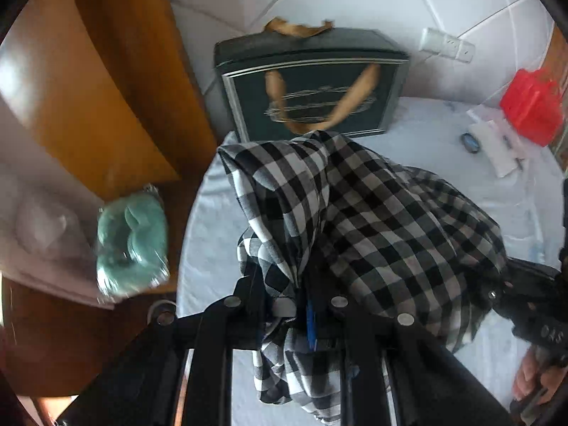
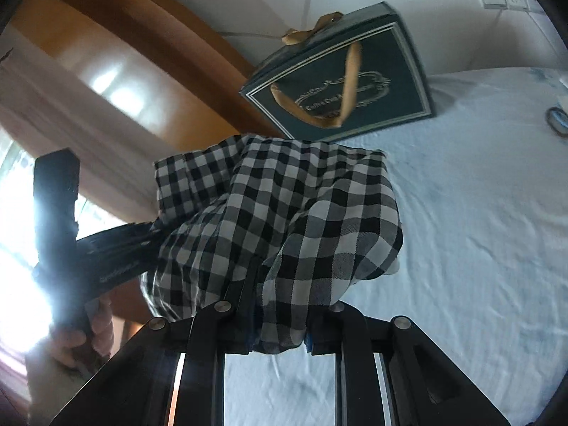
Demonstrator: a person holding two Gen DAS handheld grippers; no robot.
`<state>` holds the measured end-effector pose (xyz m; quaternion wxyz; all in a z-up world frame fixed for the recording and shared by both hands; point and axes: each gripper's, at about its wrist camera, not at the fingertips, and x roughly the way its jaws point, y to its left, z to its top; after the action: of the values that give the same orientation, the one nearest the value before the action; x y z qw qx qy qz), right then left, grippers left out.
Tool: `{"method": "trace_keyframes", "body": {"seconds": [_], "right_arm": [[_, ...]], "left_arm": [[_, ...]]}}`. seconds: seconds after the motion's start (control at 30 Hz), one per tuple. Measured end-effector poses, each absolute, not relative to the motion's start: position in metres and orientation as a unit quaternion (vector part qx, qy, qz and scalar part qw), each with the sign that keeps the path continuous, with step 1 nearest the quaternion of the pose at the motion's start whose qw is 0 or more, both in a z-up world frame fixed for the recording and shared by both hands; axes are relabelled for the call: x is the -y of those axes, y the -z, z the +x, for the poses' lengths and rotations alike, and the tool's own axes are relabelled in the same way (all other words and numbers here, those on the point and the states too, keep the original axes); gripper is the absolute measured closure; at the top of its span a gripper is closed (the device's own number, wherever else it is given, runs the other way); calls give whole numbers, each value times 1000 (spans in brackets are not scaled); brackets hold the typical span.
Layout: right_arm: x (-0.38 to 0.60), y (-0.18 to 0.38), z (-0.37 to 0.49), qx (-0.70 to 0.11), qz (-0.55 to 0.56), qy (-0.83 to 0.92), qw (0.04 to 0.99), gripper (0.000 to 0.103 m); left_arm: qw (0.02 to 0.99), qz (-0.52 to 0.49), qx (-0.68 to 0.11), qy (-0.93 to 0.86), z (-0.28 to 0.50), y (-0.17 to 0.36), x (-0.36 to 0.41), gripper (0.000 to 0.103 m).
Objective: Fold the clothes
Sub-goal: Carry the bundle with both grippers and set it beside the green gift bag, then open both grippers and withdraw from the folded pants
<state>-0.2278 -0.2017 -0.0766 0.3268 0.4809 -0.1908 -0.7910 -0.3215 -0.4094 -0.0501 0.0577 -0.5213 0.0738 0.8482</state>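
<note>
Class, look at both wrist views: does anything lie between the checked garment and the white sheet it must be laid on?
Nothing visible does. The checked garment hangs from both grippers over bare white sheet; the dark gift bag stands behind it.

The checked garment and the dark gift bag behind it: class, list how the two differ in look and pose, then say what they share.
1. The checked garment is black-and-white gingham; the gift bag is dark green with pale borders and tan ribbon handles.
2. The garment hangs crumpled, pinched by the left tool and the right tool; the bag stands upright, untouched.
Shared: both are at the white-covered surface.
</note>
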Motion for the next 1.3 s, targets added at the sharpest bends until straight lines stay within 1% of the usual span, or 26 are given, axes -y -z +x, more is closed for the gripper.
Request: {"method": "trace_keyframes", "body": {"seconds": [0.17,0.23,0.27,0.3,0.33,0.37,0.4,0.43,0.47,0.5,0.57,0.67,0.73,0.83,0.97,1.13,1.3], "right_arm": [[264,110,-262,196,479,802,297,84],[289,130,-274,193,490,799,290,82],[299,141,-279,190,499,796,285,79],[309,152,-281,186,510,792,278,71],[316,162,-282,177,522,790,270,68],[323,171,-283,162,534,787,262,64],[329,178,-283,144,544,788,252,56],[333,182,-282,125,549,790,241,49],[335,184,-282,105,554,793,230,34],[335,184,-281,86,557,796,221,23],[329,181,-280,55,565,797,206,17],[317,172,-274,22,569,799,192,17],[311,165,-270,0,565,804,187,17],[308,151,-256,-38,551,814,180,14],[302,133,-239,-59,531,825,185,1],[290,117,-217,-59,527,823,203,1],[288,114,-203,-67,526,819,218,1]], "left_arm": [[60,-524,-103,-844,-383,90,454,87],[52,-533,-103,-838,-401,110,475,86],[45,-540,-98,-835,-408,123,486,84],[37,-547,-95,-831,-415,135,496,79],[25,-558,-93,-824,-420,148,506,75],[9,-570,-91,-816,-425,162,516,66],[2,-572,-87,-815,-427,170,524,55],[-5,-574,-83,-815,-429,178,532,47],[-11,-571,-73,-817,-430,181,541,26],[-18,-568,-70,-820,-429,182,547,11],[-32,-562,-64,-824,-428,184,560,2],[-34,-558,-58,-827,-420,175,568,1],[-28,-547,-58,-835,-410,158,564,1],[5,-522,-34,-852,-381,124,550,0],[35,-499,-1,-866,-343,92,529,0],[43,-476,15,-878,-311,75,504,0],[34,-479,37,-877,-297,79,495,0]]}}
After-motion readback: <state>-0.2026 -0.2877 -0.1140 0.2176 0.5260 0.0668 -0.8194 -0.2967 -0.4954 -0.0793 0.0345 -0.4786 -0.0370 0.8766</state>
